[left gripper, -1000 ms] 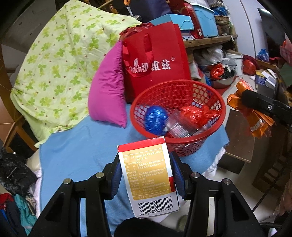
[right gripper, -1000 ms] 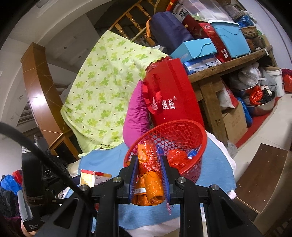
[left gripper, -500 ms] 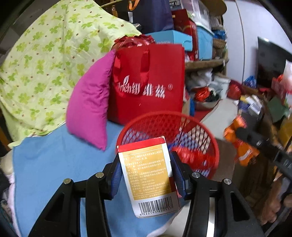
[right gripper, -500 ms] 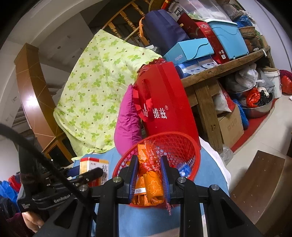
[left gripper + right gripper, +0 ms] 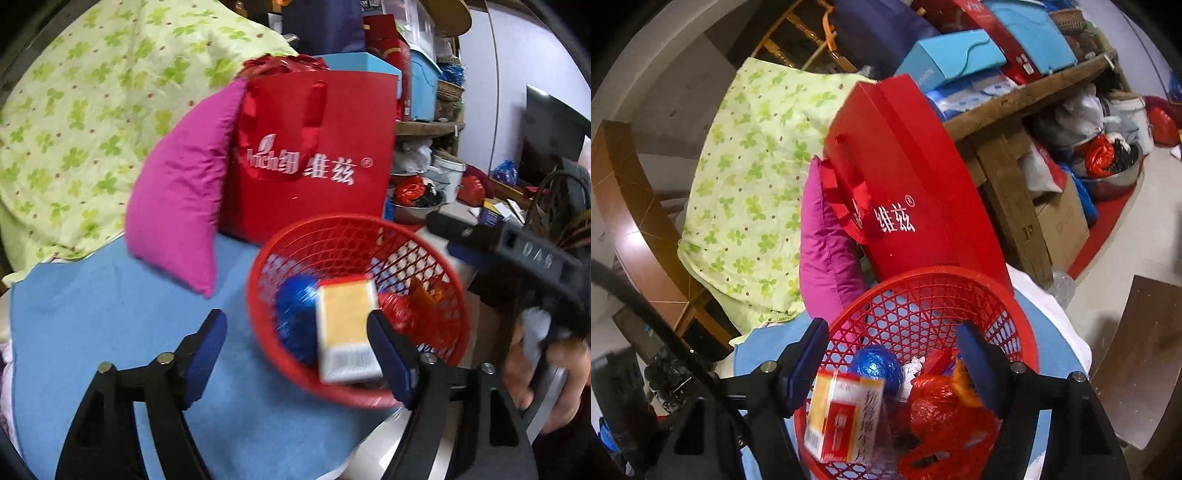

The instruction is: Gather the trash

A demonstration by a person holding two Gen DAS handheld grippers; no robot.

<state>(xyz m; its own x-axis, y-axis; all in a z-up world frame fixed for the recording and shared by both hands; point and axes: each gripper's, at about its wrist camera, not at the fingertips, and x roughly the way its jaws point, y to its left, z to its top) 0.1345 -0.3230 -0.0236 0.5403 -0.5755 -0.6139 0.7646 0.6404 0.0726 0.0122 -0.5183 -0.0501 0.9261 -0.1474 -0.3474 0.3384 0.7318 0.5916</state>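
Both jaws have just been opening — left gripper point(image 5: 297, 354) and right gripper point(image 5: 892, 360) stand wide above the red basket point(image 5: 1027, 343). The box point(image 5: 347, 328) and orange wrapper point(image 5: 964, 380) drop inside; withdraw straight up, clear of the rim.

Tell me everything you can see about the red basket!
The red basket is round, looks like plastic, and has open lattice walls under a solid rim. It stands upright on a blue cloth, just in front of a red bag and beside a pink pillow; whether it touches them is unclear. Inside lie a blue foil ball, a yellow and red box and crinkly red and orange wrappers.
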